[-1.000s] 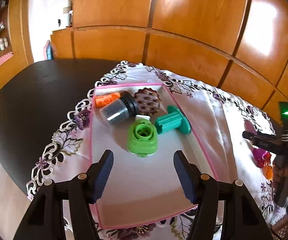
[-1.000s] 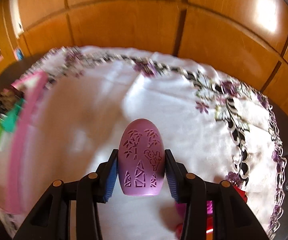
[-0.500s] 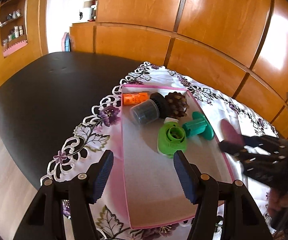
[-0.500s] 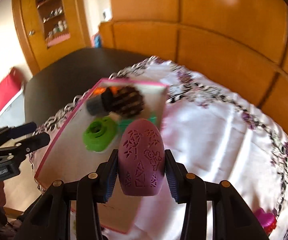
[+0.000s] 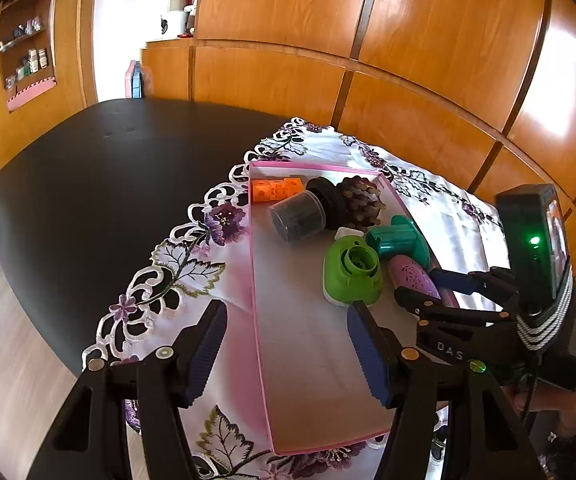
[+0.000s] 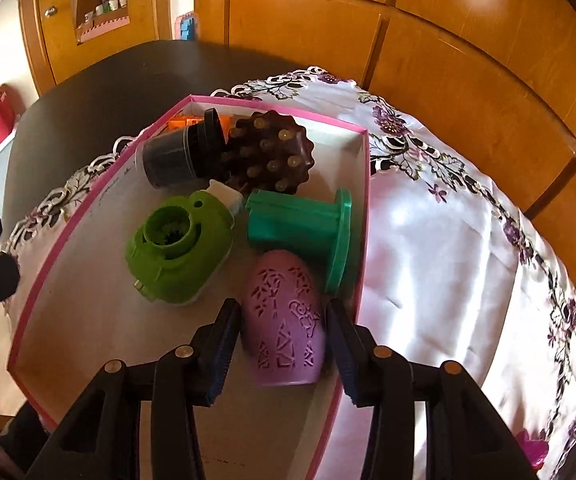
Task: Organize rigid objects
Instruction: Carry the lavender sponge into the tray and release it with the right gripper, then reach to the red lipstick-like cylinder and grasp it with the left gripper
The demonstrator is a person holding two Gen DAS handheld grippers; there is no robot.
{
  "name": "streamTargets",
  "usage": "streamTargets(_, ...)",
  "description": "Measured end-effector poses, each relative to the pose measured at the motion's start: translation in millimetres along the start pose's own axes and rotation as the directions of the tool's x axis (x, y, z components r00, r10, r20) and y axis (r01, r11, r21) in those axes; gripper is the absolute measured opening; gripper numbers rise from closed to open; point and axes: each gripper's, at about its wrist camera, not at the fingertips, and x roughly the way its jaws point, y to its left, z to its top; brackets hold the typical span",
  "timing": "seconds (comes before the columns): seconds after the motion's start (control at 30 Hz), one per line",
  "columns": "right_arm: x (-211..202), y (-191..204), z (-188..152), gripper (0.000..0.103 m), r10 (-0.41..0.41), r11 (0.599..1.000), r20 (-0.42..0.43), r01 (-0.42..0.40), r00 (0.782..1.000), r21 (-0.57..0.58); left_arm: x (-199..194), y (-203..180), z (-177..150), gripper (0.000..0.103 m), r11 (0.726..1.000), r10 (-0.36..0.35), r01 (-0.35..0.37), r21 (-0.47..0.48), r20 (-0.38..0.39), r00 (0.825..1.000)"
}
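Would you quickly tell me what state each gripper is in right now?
Left gripper: open, empty.
Right gripper: jaws just opening, purple egg between them, resting in the pink box.

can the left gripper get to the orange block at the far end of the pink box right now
Probably yes. The left gripper hangs open and empty over the near edge of the pink box, and the orange block lies exposed in the far left corner. The dark jar beside it leaves little side room.
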Motion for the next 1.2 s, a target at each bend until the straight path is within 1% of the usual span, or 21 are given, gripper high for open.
streamTargets(0.23,-31.1,-9.5,-5.5,0.049,0.047,0.997,0.093,-0.053,0.995,0.064,-3.1,-5.4,0.4,0.063,1.000,0.003,-0.003,0.014,0.009,1.000)
streamTargets(0.43,-60.2,-33.3,-18.4,0.049,0.019,0.990,0.164,-0.041,0.986,0.137,-7.6,-15.5,0.7,0.063,0.999,-0.002,0.001,0.050,0.020,1.000)
streamTargets(0.63,-85.6,-80.3,-38.5,0.049,-0.056,0.969,0.193,0.007,0.980,0.246,-11.1,-34.1,2.0,0.063,0.994,-0.016,0.013,0.107,0.027,1.000)
streamTargets(0.73,-98.8,-109.7,-52.8,0.049,-0.113,0.952,0.197,0.050,0.974,0.301,-11.3,-44.7,3.2,0.063,0.990,-0.030,0.026,0.136,0.024,0.999)
streamTargets(0.83,-113.1,-142.3,-70.5,0.049,-0.186,0.927,0.191,0.107,0.964,0.360,-11.4,-59.3,3.4,0.063,0.983,-0.048,0.044,0.180,0.020,0.999)
streamTargets(0.97,-132.0,-191.5,-99.3,0.049,-0.285,0.865,0.169,0.177,0.943,0.470,-9.1,-82.5,2.7,0.063,0.967,-0.071,0.067,0.245,0.007,0.997)
streamTargets(1.07,-143.3,-229.2,-125.2,0.049,-0.362,0.794,0.141,0.225,0.922,0.564,-6.3,-100.9,1.0,0.065,0.951,-0.091,0.088,0.297,-0.004,0.996)
streamTargets(1.1,-146.1,-240.7,-134.5,0.049,-0.390,0.764,0.126,0.244,0.912,0.597,-4.8,-106.4,0.8,0.066,0.945,-0.101,0.101,0.310,-0.015,0.995)
streamTargets(1.17,-150.4,-262.2,-155.1,0.049,-0.442,0.690,0.091,0.273,0.893,0.671,-1.2,-121.1,0.0,0.068,0.934,-0.123,0.128,0.334,-0.037,0.992)
streamTargets(1.2,-150.9,-273.8,-168.2,0.049,-0.460,0.637,0.069,0.275,0.885,0.720,0.2,-125.3,-0.2,0.070,0.930,-0.128,0.135,0.342,-0.044,0.991)
